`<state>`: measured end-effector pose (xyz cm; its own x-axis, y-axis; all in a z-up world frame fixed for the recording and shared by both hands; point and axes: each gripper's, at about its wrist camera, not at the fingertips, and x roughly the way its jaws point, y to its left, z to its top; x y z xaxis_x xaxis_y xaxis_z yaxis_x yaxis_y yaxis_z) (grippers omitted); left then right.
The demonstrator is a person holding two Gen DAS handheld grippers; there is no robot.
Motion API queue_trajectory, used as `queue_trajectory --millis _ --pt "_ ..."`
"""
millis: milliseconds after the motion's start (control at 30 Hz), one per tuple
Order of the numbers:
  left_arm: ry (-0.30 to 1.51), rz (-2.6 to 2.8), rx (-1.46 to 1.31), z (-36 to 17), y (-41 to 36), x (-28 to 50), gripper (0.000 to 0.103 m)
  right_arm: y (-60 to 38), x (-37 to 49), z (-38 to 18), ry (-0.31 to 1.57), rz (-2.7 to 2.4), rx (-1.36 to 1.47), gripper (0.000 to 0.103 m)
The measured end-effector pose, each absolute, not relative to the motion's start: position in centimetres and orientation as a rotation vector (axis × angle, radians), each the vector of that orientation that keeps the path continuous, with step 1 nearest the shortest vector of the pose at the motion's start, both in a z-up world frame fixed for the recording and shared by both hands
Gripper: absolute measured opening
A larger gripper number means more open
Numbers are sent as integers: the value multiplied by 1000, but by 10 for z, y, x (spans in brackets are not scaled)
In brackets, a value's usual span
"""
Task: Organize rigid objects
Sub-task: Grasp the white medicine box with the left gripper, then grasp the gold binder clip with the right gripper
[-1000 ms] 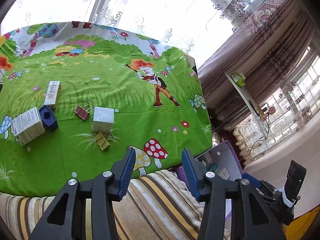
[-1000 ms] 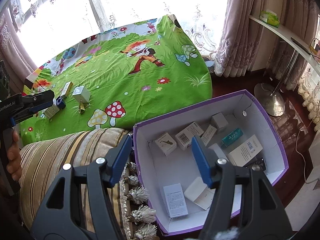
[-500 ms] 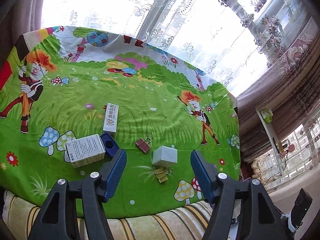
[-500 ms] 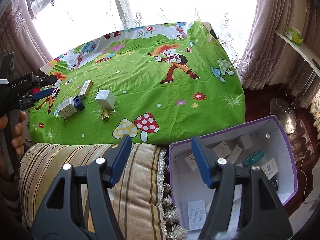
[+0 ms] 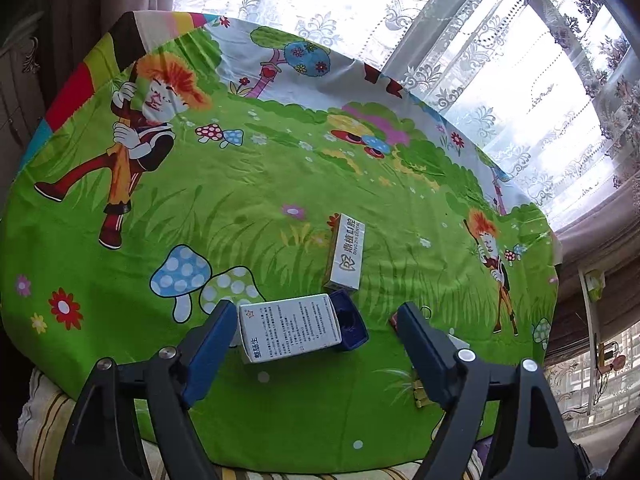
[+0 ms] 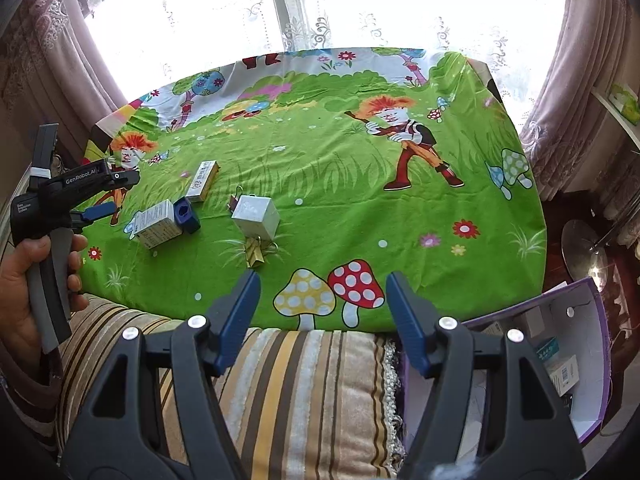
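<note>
1. On table under cartoon-print green cloth (image 5: 240,200): sunlit, pattern of mushrooms, flowers and orange-haired figures; lace curtains (image 6: 320,8) and window behind; mauve drapes (image 6: 592,80) at right.
2. Striped cushion (image 6: 304,392), near edge of table, below right gripper (image 6: 322,312); jaws released, nothing between them.
3. Purple-rimmed box (image 6: 596,360), low at right beside cushion, holding several small cartons.
4. Left gripper (image 5: 314,336), held in hand (image 6: 24,280), jaws released, straddling white medicine carton (image 5: 290,330); left pad just beside carton's end, contact not clear.
5. Dark blue sharpener-like block (image 5: 350,322), touching carton's far end.
6. Long white dental carton (image 5: 346,254), just beyond block.
7. Silver-white cube box (image 6: 256,216), well right of carton; gold binder clip (image 6: 256,254) at its near side, second clip (image 6: 236,200) behind it.
8. Change from a second ago: left gripper swung from table's right edge to carton cluster; right camera turned from purple box interior toward table.
</note>
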<state>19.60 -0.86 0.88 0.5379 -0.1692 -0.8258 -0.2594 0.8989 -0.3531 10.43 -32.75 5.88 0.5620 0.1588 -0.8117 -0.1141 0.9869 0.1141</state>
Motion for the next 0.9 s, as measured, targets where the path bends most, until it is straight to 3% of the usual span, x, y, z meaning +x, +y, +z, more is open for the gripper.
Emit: queue_trajectory --millis 300,667,767,900 --pt "1144 140 -458 -32 -10 212 85 -277 135 26 1026 217 -54 69" --pt "1178 151 -425 -49 -17 221 87 -236 158 -15 1071 274 -129 69" --pt "1189 150 -442 -55 -12 221 78 -230 164 -25 1108 282 -156 69" --pt "1157 149 -454 -49 -5 213 78 -226 172 -31 1131 281 -165 68"
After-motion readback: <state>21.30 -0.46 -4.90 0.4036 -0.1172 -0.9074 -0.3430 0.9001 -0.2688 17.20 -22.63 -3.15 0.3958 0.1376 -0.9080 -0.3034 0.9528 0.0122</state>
